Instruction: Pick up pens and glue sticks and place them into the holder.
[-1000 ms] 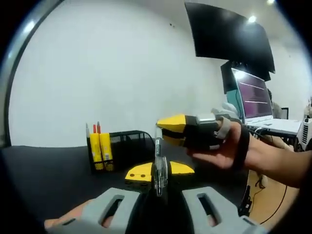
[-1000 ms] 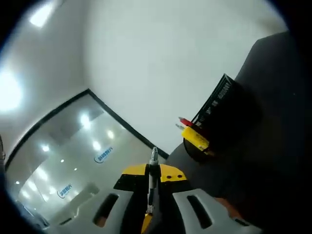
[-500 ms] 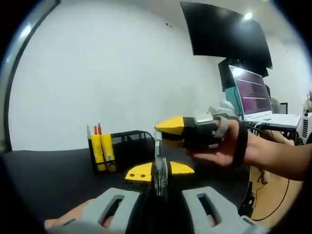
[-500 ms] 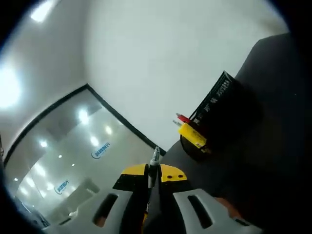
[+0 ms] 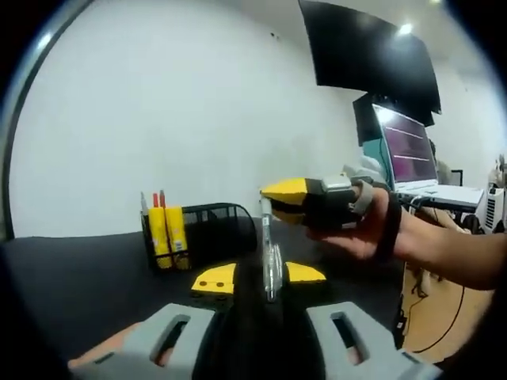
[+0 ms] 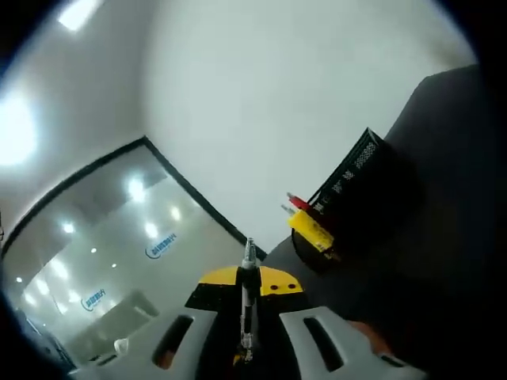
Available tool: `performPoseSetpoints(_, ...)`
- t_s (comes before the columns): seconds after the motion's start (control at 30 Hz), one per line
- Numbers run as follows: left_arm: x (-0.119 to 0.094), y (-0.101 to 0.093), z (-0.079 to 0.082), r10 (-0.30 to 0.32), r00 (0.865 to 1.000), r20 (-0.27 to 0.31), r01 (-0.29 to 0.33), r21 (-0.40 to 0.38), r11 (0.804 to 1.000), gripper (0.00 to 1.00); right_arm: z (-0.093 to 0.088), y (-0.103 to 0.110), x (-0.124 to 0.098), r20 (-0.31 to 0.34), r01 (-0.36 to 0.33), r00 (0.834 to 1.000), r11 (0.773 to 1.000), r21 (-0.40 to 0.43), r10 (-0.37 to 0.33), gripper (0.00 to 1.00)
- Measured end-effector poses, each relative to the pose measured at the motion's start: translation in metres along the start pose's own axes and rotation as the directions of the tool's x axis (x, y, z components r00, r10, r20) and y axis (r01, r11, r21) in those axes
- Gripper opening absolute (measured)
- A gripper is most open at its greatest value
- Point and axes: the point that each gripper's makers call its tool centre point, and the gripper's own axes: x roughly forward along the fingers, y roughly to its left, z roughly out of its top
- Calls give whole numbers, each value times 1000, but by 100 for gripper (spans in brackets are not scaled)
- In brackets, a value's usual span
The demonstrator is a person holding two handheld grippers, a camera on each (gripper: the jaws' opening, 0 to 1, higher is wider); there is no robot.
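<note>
In the left gripper view my left gripper (image 5: 258, 277) is shut on a clear-barrelled pen (image 5: 271, 252) that stands upright between its yellow tips. Behind it on the black table stands a black mesh holder (image 5: 207, 234) with yellow glue sticks (image 5: 167, 234) and red-tipped pens (image 5: 161, 198) at its left end. The right gripper (image 5: 289, 199) comes in from the right, held in a hand, its yellow tips close to the pen's top. In the right gripper view my right gripper (image 6: 247, 279) is shut on a thin pen (image 6: 247, 294), with the holder (image 6: 360, 186) and its glue sticks (image 6: 313, 229) tilted off to the right.
A person's forearm (image 5: 444, 252) reaches across from the right. Behind it are a desk with a lit monitor (image 5: 408, 157) and a dark wall screen (image 5: 364, 49). A white wall (image 5: 158, 103) backs the black table (image 5: 71, 277). A glass partition (image 6: 111, 253) with reflected lights stands at left.
Both views shifted slightly with the hands. In the left gripper view the pen and the right gripper's tips have edged a little right. Both grippers hold their pens as before.
</note>
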Motion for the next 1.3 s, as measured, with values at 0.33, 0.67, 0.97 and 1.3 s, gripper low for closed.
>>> performPoseSetpoints(0.33, -11, 50, 1, 21, 1000, -9, -21, -10, 1000, 36, -15, -31, -4, 19, 59, 998, 993, -99, -57, 4)
performPoseSetpoints(0.67, -11, 84, -29, 1, 998, -60, -6, -92, 996, 63, -8, -22, -2, 41, 33, 999, 995, -91, -29, 4)
performPoseSetpoints(0.97, -9, 87, -38, -17, 997, -80, 6, -137, 990, 73, 19, -2, 15, 52, -8, 999, 989, -148, 16, 4)
performPoseSetpoints(1.3, -11, 89, -39, 11, 997, -73, -21, -126, 992, 76, 82, 23, 52, 75, -42, 995, 958, -285, 66, 4)
